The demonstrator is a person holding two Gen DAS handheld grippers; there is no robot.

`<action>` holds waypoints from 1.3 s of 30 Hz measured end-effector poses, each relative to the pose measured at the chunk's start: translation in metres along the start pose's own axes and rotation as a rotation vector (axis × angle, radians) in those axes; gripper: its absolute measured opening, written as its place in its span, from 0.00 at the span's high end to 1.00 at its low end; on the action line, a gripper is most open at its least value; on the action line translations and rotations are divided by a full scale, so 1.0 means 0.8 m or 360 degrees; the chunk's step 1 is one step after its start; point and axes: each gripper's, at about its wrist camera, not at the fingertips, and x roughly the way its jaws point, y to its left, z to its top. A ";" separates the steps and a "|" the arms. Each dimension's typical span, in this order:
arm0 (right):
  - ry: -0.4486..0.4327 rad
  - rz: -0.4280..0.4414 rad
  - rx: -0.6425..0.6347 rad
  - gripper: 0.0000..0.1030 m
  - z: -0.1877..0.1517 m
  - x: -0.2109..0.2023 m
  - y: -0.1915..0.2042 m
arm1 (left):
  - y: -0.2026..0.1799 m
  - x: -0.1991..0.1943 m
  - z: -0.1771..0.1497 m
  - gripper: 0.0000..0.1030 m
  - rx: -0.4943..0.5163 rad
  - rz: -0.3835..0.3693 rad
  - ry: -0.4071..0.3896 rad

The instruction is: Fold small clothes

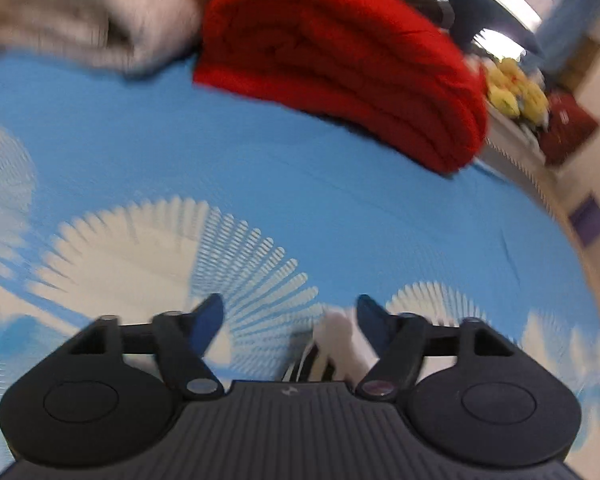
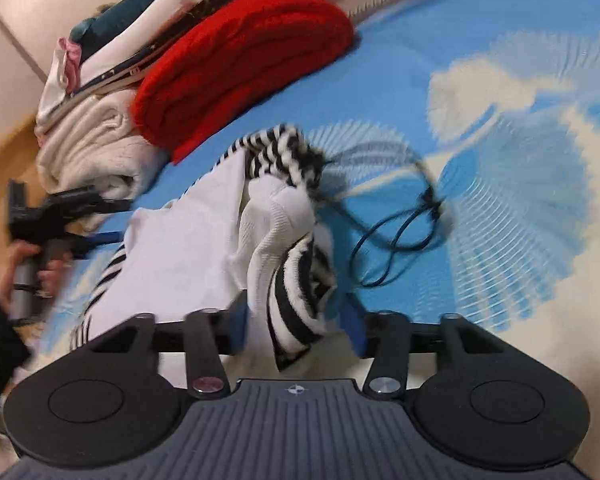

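Right wrist view shows the right tool [image 2: 300, 320] with its jaws parted around a bunched end of a white garment with black-and-white striped trim [image 2: 204, 248]. The cloth hangs between the blue pads, but whether they press on it is not clear; the jaws look slack rather than clamped. The garment lies crumpled on the bed [image 2: 500, 60], which has a blue sheet printed with white clouds. Its body is spread toward the left and its striped parts are twisted on top, so no neat fold is visible yet. A black cord [image 2: 400, 224] lies looped on the sheet just beside the garment.

At the left edge of this view a hand [image 2: 32, 264] holds the left tool [image 2: 104, 220] near the garment's far side. In the left wrist view, the left tool [image 1: 290, 316] stands wide open with nothing gripped; only a bit of white and striped cloth [image 1: 332, 344] shows low between its fingers.

Farther out, a folded red sweater [image 2: 236, 64] rests against a stack of folded pale clothes [image 2: 92, 148], so I judge several pieces done. The striped garment is the one in hand, and it looks early: it needs flattening, then folding, then a place by the stack.
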 end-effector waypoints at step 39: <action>-0.0107 -0.0643 -0.0480 0.01 -0.156 -0.106 0.165 | -0.088 -0.257 -0.360 0.01 0.0398 0.0369 -0.0210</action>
